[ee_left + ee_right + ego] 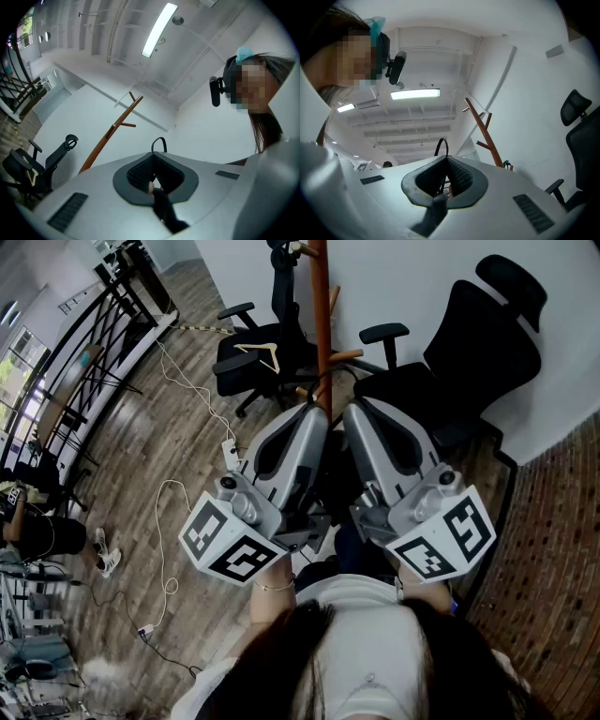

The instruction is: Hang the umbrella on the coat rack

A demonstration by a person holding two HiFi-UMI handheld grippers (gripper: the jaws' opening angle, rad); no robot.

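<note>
Two hand-held grippers raised side by side before the coat rack [322, 324]. The left hand-held gripper [154, 157] has its jaws drawn narrow, pinching the top end of the dark umbrella [165, 213]. The umbrella's body runs back from the jaws towards the camera, and its strap loop [159, 138] stands up above the jaw tips. The right hand-held gripper [447, 161] is likewise closed narrow on the umbrella, with the same loop rising over its jaws. In the head view the two hand-held grippers nearly touch, their tips pointing at the wooden pole. The loop is clear of every peg, so the umbrella is not yet hung. Black office chairs [469, 343] flank the rack, and the left one carries a wooden hanger [261, 352].
</note>
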